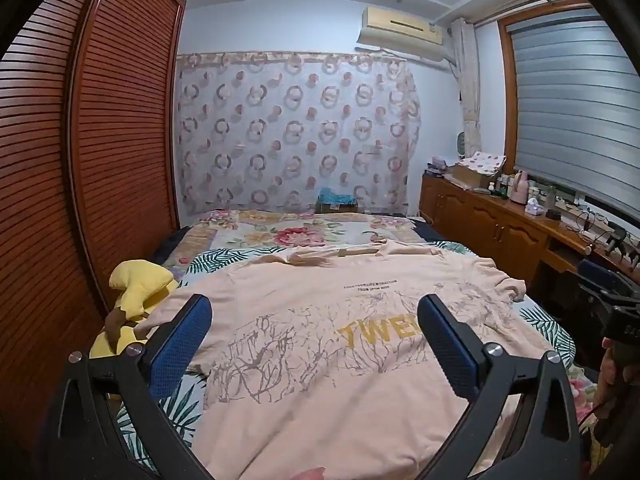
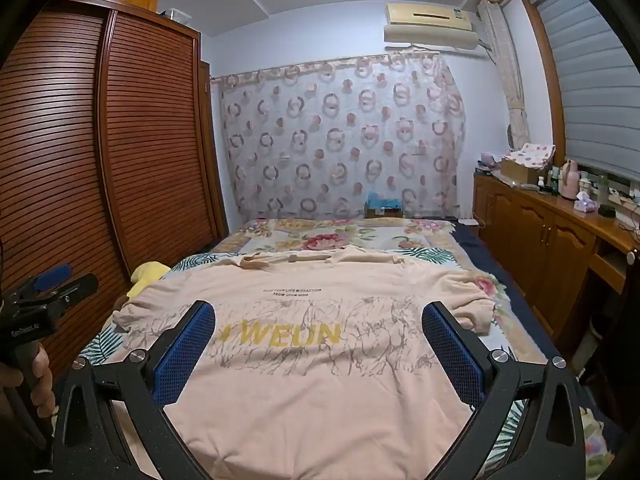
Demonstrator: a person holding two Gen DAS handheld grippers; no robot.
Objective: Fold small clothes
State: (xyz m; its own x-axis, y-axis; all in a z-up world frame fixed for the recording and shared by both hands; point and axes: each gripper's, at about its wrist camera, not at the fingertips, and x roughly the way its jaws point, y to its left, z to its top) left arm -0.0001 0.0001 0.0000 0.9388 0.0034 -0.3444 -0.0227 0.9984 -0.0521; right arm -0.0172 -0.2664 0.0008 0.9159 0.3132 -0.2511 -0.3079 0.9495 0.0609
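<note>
Grippers first: the left gripper (image 1: 314, 312) is spread as wide as it goes, blue pads (image 1: 186, 344) far apart, nothing pinched between them, hovering over the near part of the shirt (image 1: 320, 360). Same story for the right gripper (image 2: 319, 320), jaws flung wide, pads (image 2: 188, 352) clear of the cloth, holding nothing. The pink shirt lies spread flat on the bed (image 2: 352, 236), print side up, collar toward the far end, one sleeve bunched at the right edge. Yellow letters across the chest read "WEUN" in the right wrist view, partly hidden by a finger; the left wrist view shows "TWE". Small dark print above it is too blurred to trust. A yellow plush (image 1: 138, 288) sits just beside the shirt's left sleeve, by the wardrobe (image 1: 80, 160).
</note>
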